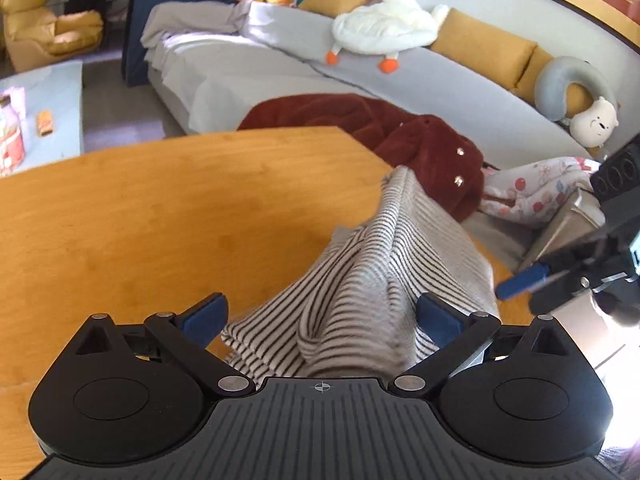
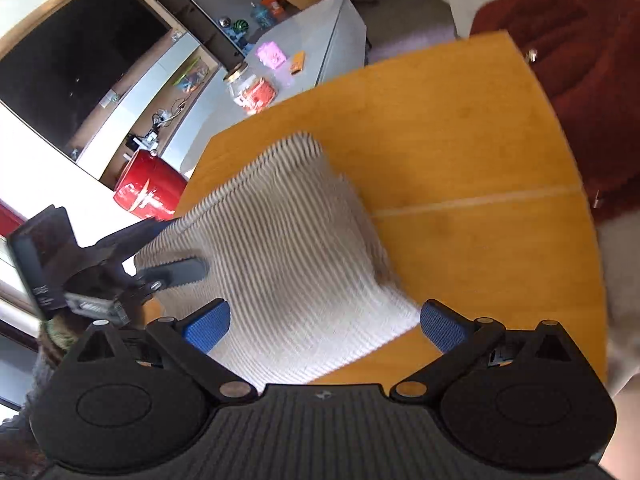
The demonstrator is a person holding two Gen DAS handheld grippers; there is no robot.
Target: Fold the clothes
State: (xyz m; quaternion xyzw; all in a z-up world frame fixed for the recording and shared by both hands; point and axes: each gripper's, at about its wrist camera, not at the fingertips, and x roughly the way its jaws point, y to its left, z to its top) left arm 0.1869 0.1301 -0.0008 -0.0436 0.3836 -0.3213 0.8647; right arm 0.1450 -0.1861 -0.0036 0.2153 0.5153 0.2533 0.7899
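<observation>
- Spreading wide at the bottom of the left wrist view, the left claw (image 1: 322, 316) has both blue pads apart, with the striped garment (image 1: 372, 280) bunched up between them; I cannot tell whether either pad touches the cloth, and nothing is pinched.
- Rising in loose ridges, the garment runs from lower centre toward the right of that frame, lying on the wooden desk (image 1: 160, 220), whose left half is bare.
- Lying past the desk's far edge, upper centre-right, a rust-red fleece coat (image 1: 400, 128) and a floral-print garment (image 1: 536, 188) rest on the grey sofa (image 1: 400, 76), neither visibly folded.
- Gaping equally wide at the bottom of the right wrist view, the right claw (image 2: 324, 322) hovers over the same striped cloth, gripping nothing.
- Judging by the rumpled, uneven shape, the folding is at an early stage: no clean crease or neat stack shows, and smoothing plus every fold appear to remain.
</observation>
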